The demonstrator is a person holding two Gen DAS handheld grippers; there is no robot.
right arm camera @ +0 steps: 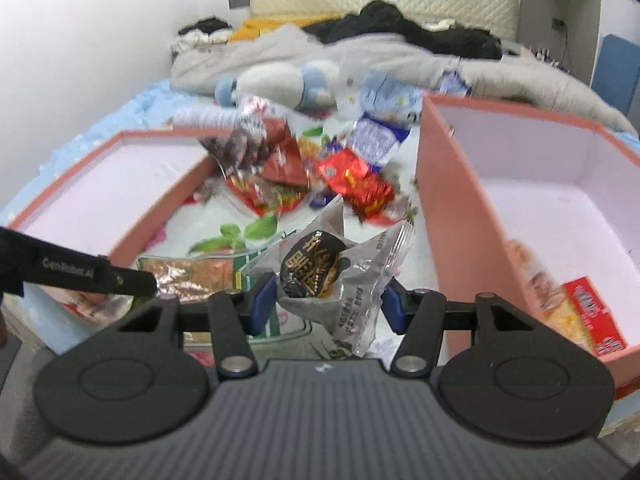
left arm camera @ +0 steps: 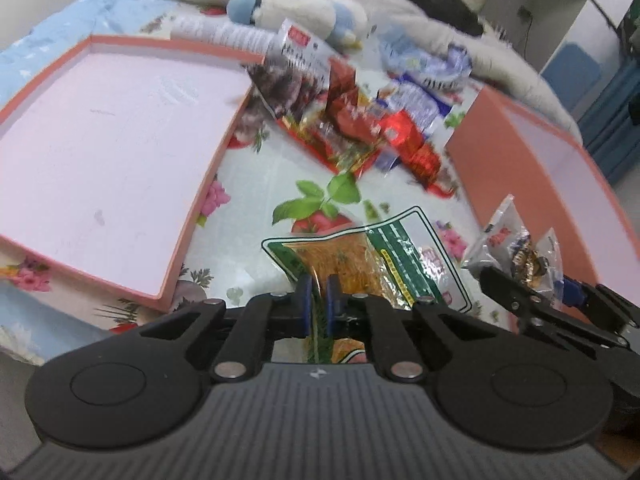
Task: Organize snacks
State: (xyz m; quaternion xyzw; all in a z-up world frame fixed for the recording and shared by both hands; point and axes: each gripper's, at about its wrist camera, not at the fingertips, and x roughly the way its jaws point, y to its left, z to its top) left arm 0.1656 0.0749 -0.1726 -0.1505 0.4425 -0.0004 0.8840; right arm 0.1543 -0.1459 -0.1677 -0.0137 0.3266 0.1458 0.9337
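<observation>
My left gripper (left arm camera: pixel 318 294) is shut on a green-and-orange snack packet (left arm camera: pixel 360 258), held just above the floral sheet. My right gripper (right arm camera: pixel 329 300) has its jaws wide around a silver packet with a dark round pastry (right arm camera: pixel 320 268); whether the pads press it I cannot tell. The same silver packet shows in the left wrist view (left arm camera: pixel 516 244), with the right gripper beside it. A pile of red, blue and clear snack packets (right arm camera: pixel 328 160) lies between two pink boxes. The left box (left arm camera: pixel 100 152) holds nothing. The right box (right arm camera: pixel 560 216) holds a red-and-yellow packet (right arm camera: pixel 584 312).
This is a bed with a floral sheet (left arm camera: pixel 256 200). A white-and-blue plush toy (right arm camera: pixel 280 84), a grey blanket (right arm camera: pixel 380 52) and dark clothes (right arm camera: pixel 400 28) lie behind the pile. The left gripper's finger (right arm camera: pixel 88 274) crosses the right wrist view at the left.
</observation>
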